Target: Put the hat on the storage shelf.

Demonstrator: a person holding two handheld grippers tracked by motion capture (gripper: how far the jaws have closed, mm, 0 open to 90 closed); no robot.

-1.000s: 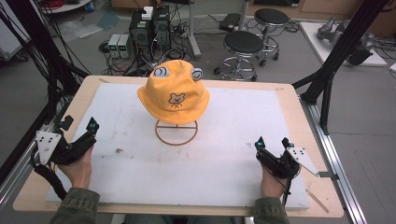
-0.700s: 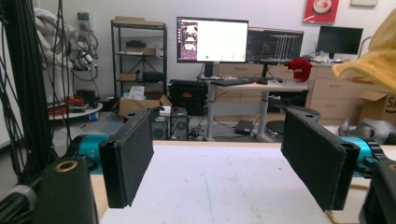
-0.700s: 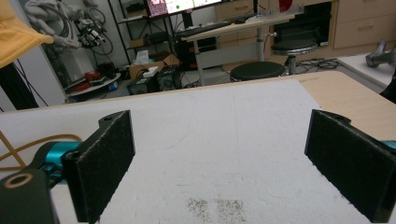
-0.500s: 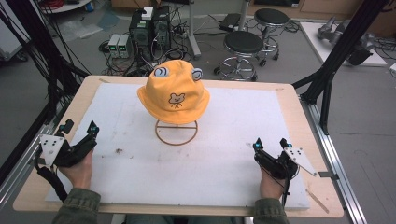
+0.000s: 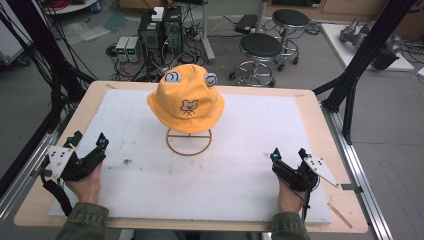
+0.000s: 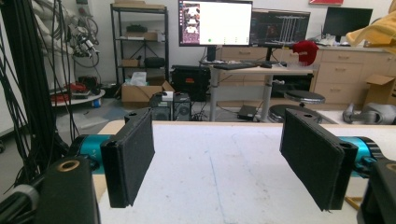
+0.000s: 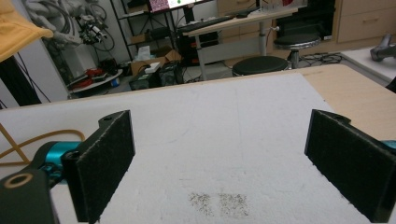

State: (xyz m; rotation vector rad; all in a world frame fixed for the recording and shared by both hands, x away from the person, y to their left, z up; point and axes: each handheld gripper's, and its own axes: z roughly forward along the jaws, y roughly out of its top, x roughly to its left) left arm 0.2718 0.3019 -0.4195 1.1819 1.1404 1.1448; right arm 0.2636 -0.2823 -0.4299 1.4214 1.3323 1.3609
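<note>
Yellow bucket hat (image 5: 186,97) sits on a wire stand (image 5: 188,142) at the middle of the white foam board (image 5: 240,180), toward the far half of the table (image 5: 320,107). The hat carries two round eye patches on top and a small bear face on the front. Crown upright, brim drooping evenly around the stand; the stand's ring base rests flat on the board.

Left gripper (image 5: 89,141) is held low at the near left part of the board, well apart from the hat. Jaws spread wide, nothing between them. In the left gripper view the gripper (image 6: 231,161) looks across bare board toward the far table edge; a yellow corner of the hat (image 6: 376,30) shows at upper right.

Right gripper (image 5: 288,153) is held low at the near right of the board, also well apart from the hat. Jaws spread wide, empty. In the right gripper view the gripper (image 7: 226,163) faces open board with a patch of dark specks (image 7: 219,204) just ahead; the hat brim (image 7: 18,30) shows at upper left and a loop of the stand (image 7: 32,140) at left.

Both hands grip from the near edge; hat untouched by either gripper
</note>
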